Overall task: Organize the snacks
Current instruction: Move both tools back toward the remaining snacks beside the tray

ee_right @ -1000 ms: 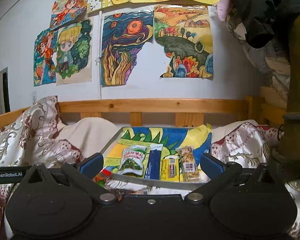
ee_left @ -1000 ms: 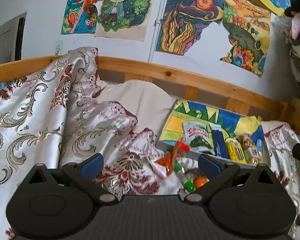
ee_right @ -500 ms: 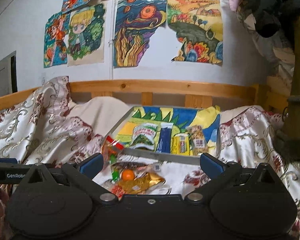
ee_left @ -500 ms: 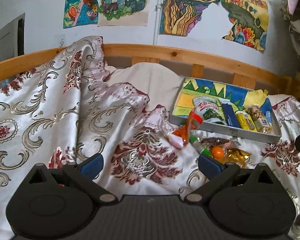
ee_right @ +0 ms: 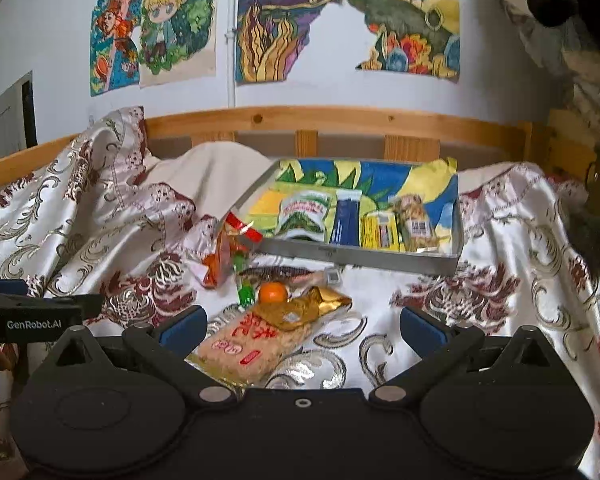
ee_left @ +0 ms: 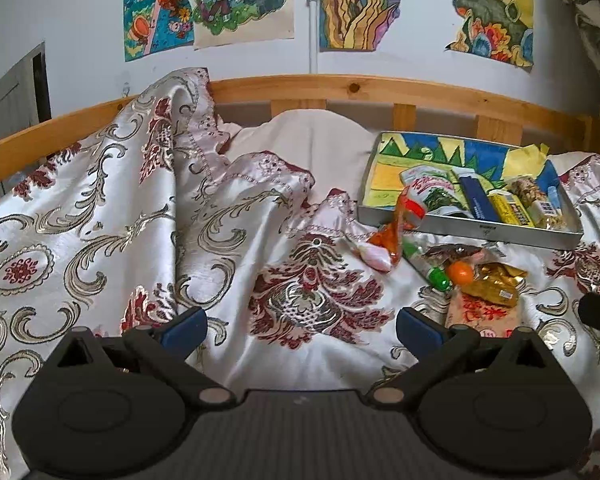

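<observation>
Bright paintings [ee_right: 284, 28] hang on the white wall above a wooden bed rail [ee_right: 340, 120], and a shiny bedspread [ee_left: 100, 220] with red and silver swirls covers the bed. On the bedspread sits a metal tray [ee_right: 360, 255] lined with a colourful drawing. Four snacks lie side by side in the tray: a green and white pouch [ee_right: 302, 216], a dark blue bar [ee_right: 346, 218], a yellow packet [ee_right: 380, 232] and a nut bar [ee_right: 414, 220]. Just in front of the tray is a loose pile of snacks. It has an orange and red bag [ee_right: 224, 252] standing up against the tray's corner, a small orange ball [ee_right: 273, 293], a gold wrapper [ee_right: 312, 306] touching the ball, and a green-capped thing [ee_left: 436, 276]. The right wrist view shows a long pale rice cracker pack [ee_right: 252, 342] with red writing lying whole, between the fingers of the right gripper [ee_right: 302, 326]. In the left wrist view that pack is half hidden behind a finger. Only the left wrist view shows the pink candy [ee_left: 374, 256] clearly, and a big bare stretch of bedspread. The left gripper [ee_left: 300, 326] has its fingers wide apart and holds nothing, over the cloth and left of the pile. The right gripper is wide apart too and grips nothing.
</observation>
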A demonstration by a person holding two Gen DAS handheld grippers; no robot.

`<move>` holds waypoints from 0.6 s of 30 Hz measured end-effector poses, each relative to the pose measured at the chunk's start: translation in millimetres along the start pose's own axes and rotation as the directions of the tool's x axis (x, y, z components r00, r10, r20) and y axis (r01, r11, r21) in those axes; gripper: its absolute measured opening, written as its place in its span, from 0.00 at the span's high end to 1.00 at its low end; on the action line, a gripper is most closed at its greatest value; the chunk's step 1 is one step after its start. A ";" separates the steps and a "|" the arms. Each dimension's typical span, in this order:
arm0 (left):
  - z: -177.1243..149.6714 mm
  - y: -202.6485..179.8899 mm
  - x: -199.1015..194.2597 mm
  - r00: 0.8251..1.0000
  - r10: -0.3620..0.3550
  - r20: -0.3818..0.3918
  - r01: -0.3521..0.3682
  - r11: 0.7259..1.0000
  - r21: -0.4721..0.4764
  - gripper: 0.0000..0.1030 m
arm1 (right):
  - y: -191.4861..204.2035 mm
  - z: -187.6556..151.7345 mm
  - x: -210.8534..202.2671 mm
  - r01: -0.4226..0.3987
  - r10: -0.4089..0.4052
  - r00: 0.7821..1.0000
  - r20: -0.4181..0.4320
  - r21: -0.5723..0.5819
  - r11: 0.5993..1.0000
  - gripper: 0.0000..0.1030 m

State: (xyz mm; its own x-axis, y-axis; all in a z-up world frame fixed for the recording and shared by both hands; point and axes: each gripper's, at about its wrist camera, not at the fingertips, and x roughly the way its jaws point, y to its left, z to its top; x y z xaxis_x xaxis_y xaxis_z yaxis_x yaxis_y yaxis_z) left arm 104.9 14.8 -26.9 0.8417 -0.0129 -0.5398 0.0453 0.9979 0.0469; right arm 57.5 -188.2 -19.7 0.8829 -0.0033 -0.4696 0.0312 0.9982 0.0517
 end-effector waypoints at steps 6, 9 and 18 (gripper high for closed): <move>-2.2 2.6 5.6 0.999 0.016 -0.033 -0.017 1.000 -0.012 0.01 | 1.3 -5.1 7.3 -0.008 0.008 0.999 -0.036 0.012 1.000 0.01; -4.5 2.2 8.3 0.998 0.022 -0.050 -0.022 1.000 -0.003 0.01 | 3.3 -7.3 10.4 -0.015 0.015 0.999 -0.051 0.009 1.000 0.01; -7.4 1.1 11.0 0.998 0.016 -0.068 -0.015 1.000 0.008 0.01 | 8.6 -13.1 16.6 -0.027 0.027 0.996 -0.088 -0.004 1.000 0.01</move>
State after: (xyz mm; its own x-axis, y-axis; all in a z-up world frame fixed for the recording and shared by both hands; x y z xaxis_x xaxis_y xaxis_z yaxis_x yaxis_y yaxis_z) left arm 110.3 16.2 -39.0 0.8040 0.0072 -0.5945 0.0367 0.9974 0.0617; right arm 66.3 -178.9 -38.7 0.8387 0.0290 -0.5438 0.0053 0.9981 0.0614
